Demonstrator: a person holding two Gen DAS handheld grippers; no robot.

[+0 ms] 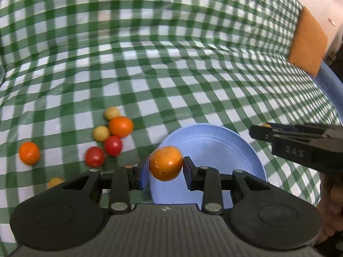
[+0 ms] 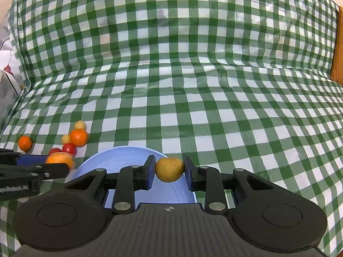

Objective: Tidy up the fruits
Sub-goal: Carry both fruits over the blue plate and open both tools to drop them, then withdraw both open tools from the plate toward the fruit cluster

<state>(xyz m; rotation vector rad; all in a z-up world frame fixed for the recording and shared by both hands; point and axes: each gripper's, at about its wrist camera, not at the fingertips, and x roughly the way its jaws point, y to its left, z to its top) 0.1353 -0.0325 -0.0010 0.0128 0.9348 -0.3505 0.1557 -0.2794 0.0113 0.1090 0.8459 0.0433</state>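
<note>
My left gripper is shut on an orange fruit and holds it over the left rim of the blue plate. My right gripper is shut on a yellow-brown fruit over the right part of the same blue plate. The right gripper shows from the side in the left wrist view; the left gripper with its orange fruit shows in the right wrist view. Loose fruits lie left of the plate: an orange one, two red ones, pale yellow ones.
A lone orange fruit and a small yellow one lie further left. The green checked cloth covers the table. A brown cushion and a larger blue rim are at the right edge.
</note>
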